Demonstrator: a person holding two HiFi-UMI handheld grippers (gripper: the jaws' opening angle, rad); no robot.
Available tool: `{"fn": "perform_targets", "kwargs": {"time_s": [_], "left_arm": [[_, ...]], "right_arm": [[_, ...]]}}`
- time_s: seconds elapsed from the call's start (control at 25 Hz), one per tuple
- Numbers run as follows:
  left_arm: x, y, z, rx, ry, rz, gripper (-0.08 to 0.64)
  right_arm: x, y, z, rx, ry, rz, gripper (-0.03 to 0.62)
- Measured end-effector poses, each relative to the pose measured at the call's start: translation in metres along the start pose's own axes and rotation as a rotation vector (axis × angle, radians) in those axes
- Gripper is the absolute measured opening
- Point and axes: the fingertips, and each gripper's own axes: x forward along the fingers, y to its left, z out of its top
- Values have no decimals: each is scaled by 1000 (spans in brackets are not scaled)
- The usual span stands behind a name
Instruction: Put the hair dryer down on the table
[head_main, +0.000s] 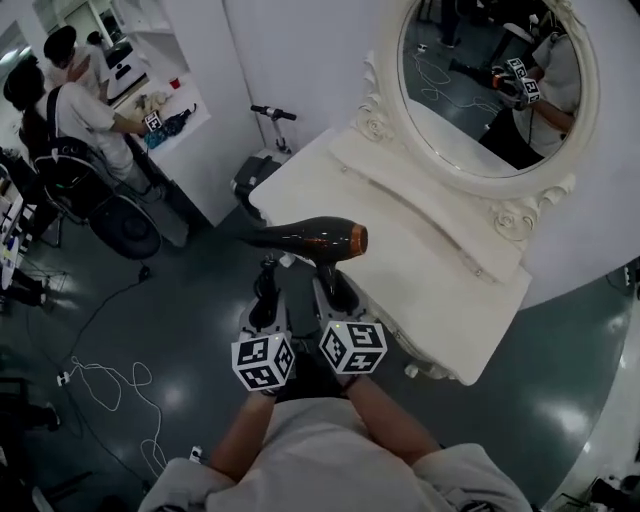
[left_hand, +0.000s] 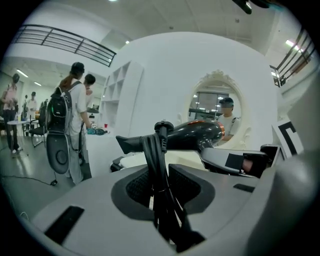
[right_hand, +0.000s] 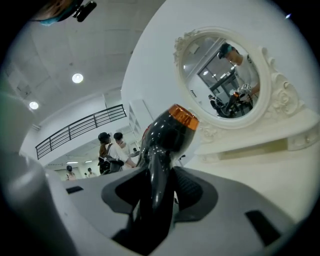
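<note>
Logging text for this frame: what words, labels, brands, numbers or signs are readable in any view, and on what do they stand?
No readable text in any view.
Left marker cube and right marker cube: black-and-white square patterns only, no letters or digits.
Hair dryer: no brand or label can be made out on its black body or orange band.
Items on the far counter: too small to read.
</note>
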Motion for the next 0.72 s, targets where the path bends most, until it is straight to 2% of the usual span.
{"fn": "perform_targets", "kwargs": {"time_s": [0.12, 0.32, 0.72], "left_arm": [[18, -15, -7, 10, 23, -45, 84], [55, -43, -15, 35, 76, -154, 84], [112, -77, -21, 72, 164, -272, 84]], "right_arm": [[-3, -22, 3, 7, -12, -51, 184], [-7, -64, 9, 42, -41, -183, 184], [1, -123, 17, 127, -58, -343, 184]]}}
